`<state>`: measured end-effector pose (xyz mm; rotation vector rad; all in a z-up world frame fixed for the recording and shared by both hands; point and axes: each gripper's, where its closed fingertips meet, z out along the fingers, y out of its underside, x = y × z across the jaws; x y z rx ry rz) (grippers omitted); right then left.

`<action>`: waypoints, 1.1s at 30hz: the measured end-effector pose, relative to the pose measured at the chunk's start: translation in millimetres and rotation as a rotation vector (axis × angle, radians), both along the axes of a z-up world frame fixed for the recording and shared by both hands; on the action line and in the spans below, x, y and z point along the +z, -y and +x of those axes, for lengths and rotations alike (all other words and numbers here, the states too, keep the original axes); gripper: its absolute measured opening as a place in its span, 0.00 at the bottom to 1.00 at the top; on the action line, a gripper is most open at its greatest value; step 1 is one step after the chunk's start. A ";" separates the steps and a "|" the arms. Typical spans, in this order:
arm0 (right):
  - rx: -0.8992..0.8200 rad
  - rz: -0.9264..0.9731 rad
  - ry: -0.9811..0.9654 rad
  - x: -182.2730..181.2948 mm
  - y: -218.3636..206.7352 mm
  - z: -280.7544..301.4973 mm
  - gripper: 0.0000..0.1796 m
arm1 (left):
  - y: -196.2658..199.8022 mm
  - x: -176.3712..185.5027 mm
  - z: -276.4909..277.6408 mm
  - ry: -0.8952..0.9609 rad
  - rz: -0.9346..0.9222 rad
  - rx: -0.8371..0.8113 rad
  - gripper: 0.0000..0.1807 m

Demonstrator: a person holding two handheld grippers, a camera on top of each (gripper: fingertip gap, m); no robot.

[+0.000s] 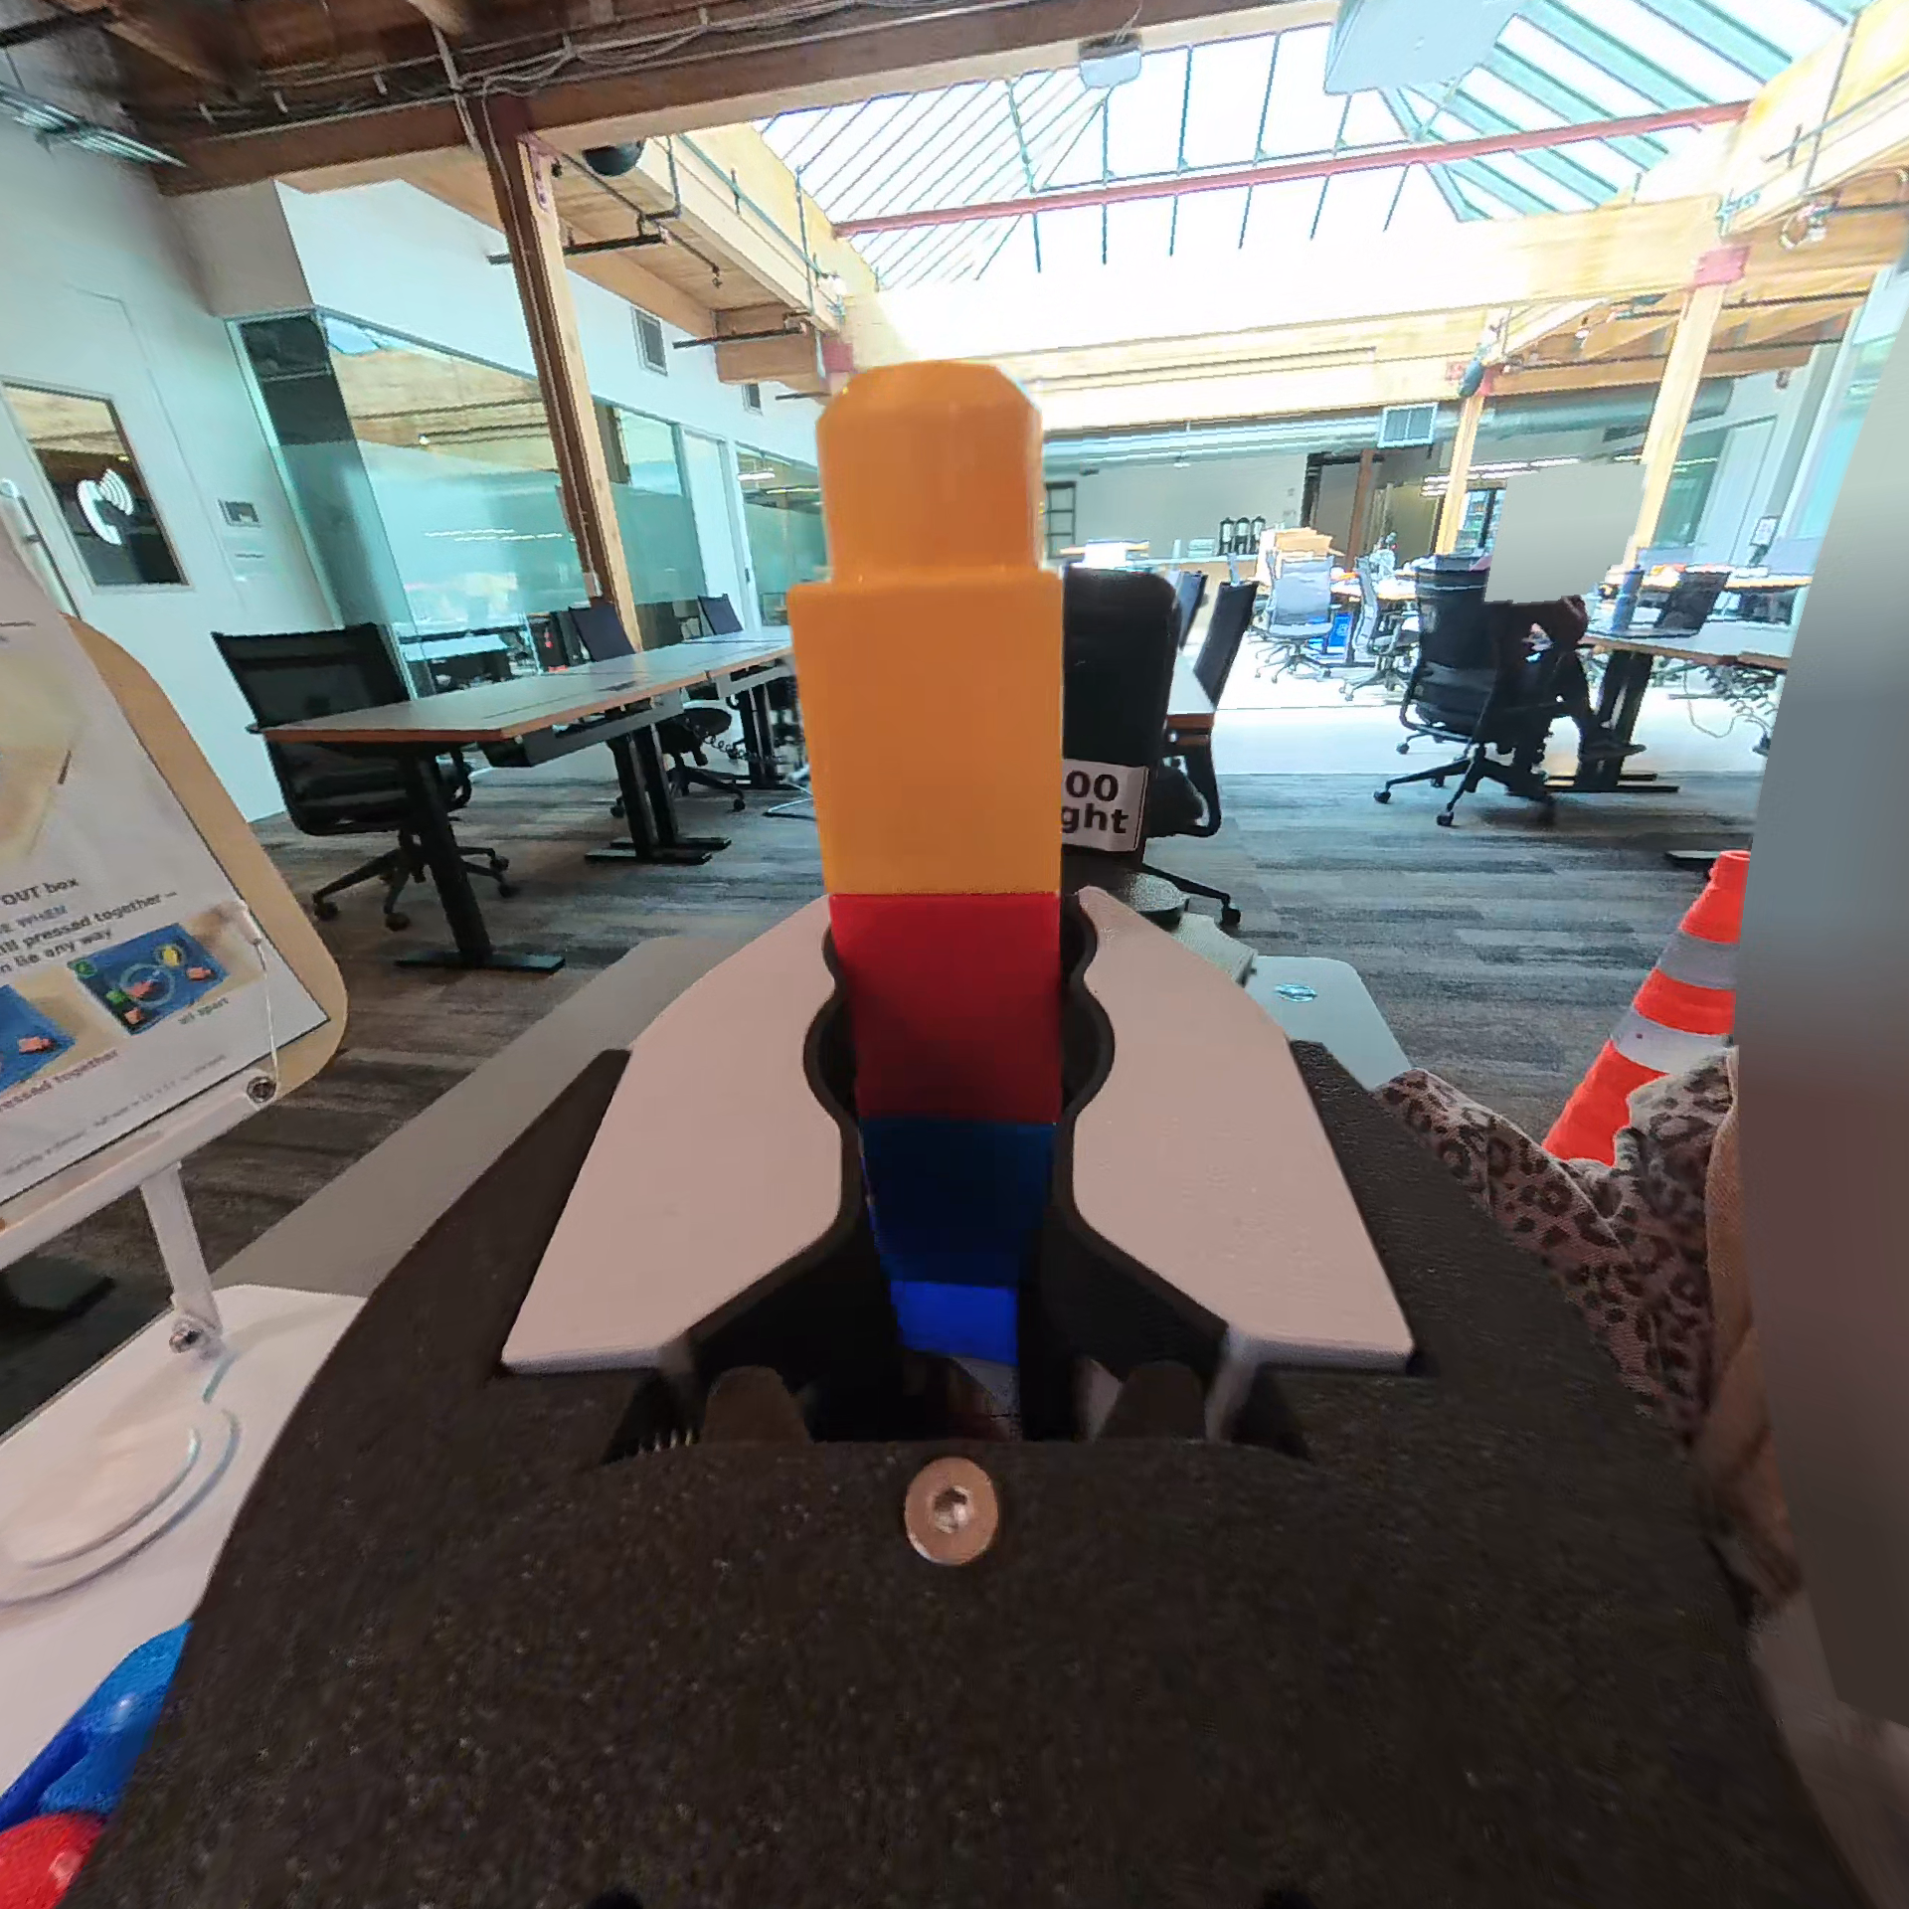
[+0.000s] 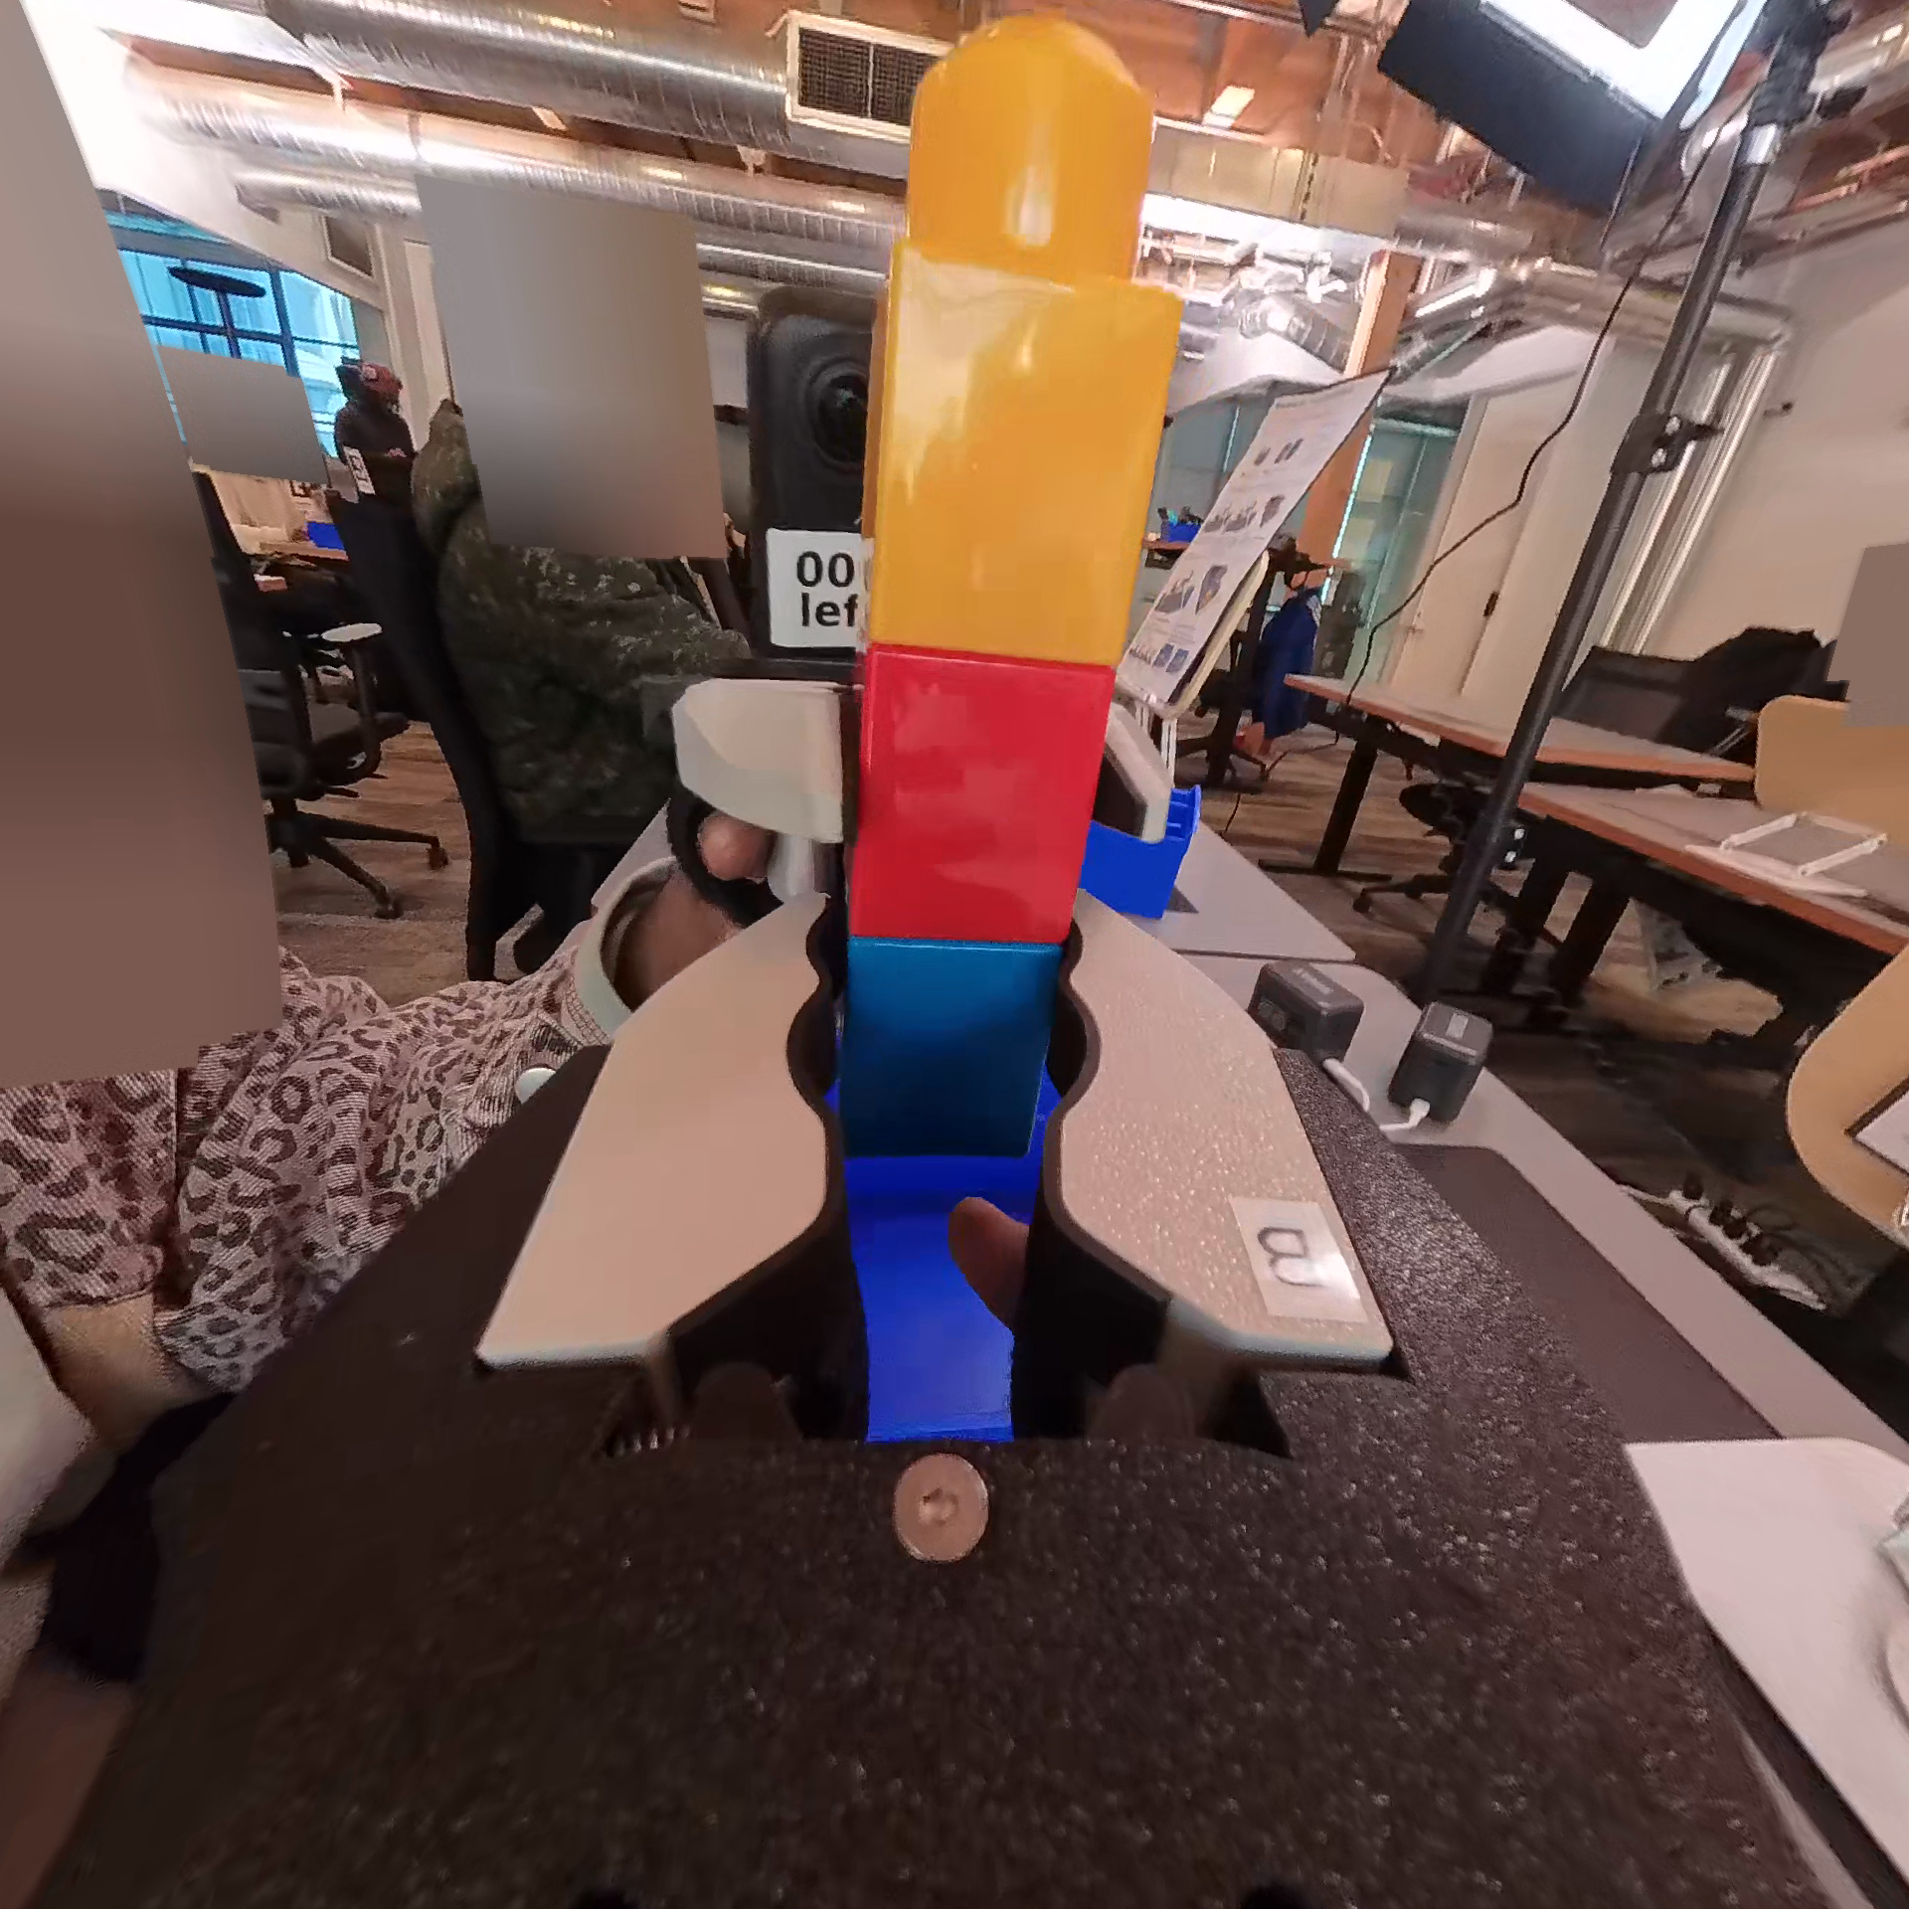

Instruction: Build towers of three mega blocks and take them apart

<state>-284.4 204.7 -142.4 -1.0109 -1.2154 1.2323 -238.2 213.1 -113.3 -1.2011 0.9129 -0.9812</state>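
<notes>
Together, left gripper [image 1: 956, 1023] clamps the red block [image 1: 950, 1002], right gripper [image 2: 945, 1043] the blue block [image 2: 945, 1043]

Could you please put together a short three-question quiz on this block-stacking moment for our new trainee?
1. True or false: the orange block sits at the top of the tower.
2. Which block does the left gripper clamp? A) orange B) red C) blue
3. Fill in: in the right wrist view, the right gripper closes on the ____ block.

Key:
1. True. The red block is in the middle and the blue block at the bottom.
2. B. In the right wrist view the left gripper's fingers press the red block's sides.
3. Blue.
</notes>
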 end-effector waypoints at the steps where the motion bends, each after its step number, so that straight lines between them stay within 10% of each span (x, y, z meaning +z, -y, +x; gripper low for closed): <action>1: 0.005 -0.014 0.008 -0.8 -0.3 0.5 0.21 | -1.0 0.5 -1.2 -0.001 0.010 0.013 0.21; 10: 0.008 -0.062 0.092 -8.8 -2.8 8.5 0.21 | -4.6 -2.3 4.2 -0.002 0.007 0.020 0.21; 14: -0.170 0.065 0.472 -75.7 -31.6 16.9 0.20 | -0.9 46.4 -48.9 0.375 -0.027 0.021 0.20; 20: -0.377 -0.032 0.388 -58.3 -69.0 73.5 0.20 | -29.6 21.2 -144.7 0.153 0.008 0.547 0.21; 26: -0.977 -0.362 0.729 -137.9 -139.0 221.8 0.21 | -37.4 10.6 -165.7 0.114 -0.036 0.654 0.20; 33: -1.007 -0.806 1.190 -228.3 -94.6 291.7 0.21 | -38.5 0.3 -127.3 -0.025 -0.005 0.568 0.20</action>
